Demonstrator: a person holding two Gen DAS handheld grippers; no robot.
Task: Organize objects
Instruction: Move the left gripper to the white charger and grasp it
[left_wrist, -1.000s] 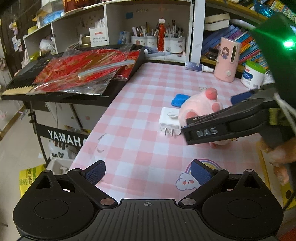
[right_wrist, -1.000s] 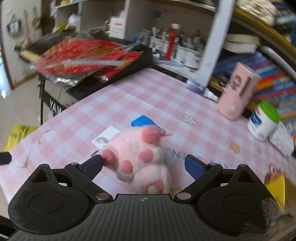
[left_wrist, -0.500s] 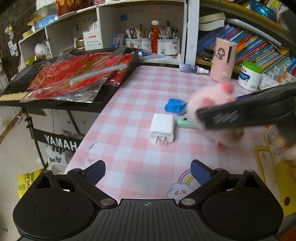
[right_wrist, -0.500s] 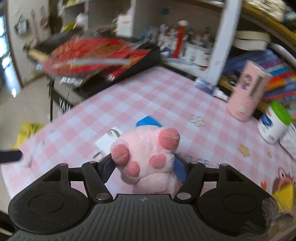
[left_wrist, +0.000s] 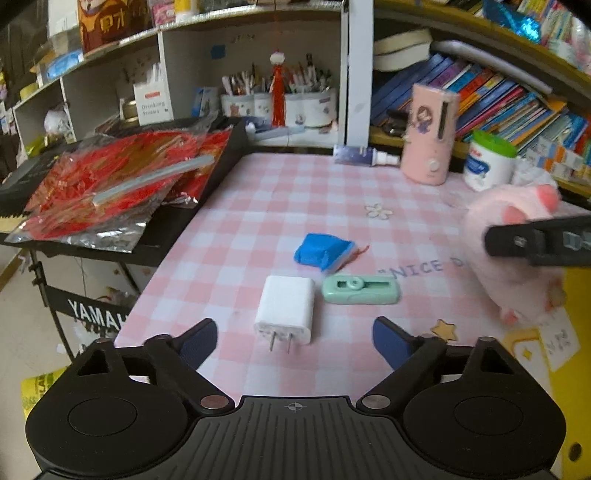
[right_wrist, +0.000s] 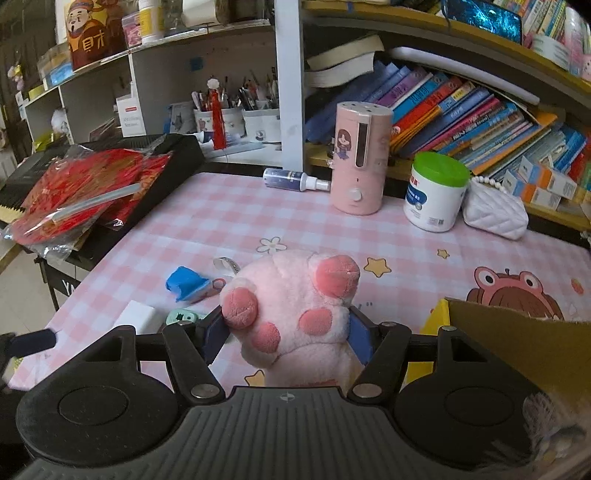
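While we looked over the pink checked table (left_wrist: 258, 206), the biggest thing among the task's objects was the pink plush paw (right_wrist: 295, 317), and it was also our biggest worry. The right gripper (right_wrist: 286, 332) pinched it from both sides, above the table, beside the open cardboard box (right_wrist: 517, 339) at the right. We judged that the soft stuffing could give way under the pads, so the toy might slide out and fall on the table instead of into the box. It could also catch on the box edge, because it was wide.

Next in size was the white charger (left_wrist: 286, 308), which lay flat with its prongs toward the left gripper (left_wrist: 293, 338). The jaws of this gripper had just been closing a little, but they were spread and held nothing; the charger lay just ahead of them, between the two fingers. We thought its smooth sides might slip, or the pads could push it toward the table edge.

The mint green case (left_wrist: 361, 290) lay just beside the charger, so one finger might knock it. The small blue object (left_wrist: 323, 251) was a bit further away and in less danger.
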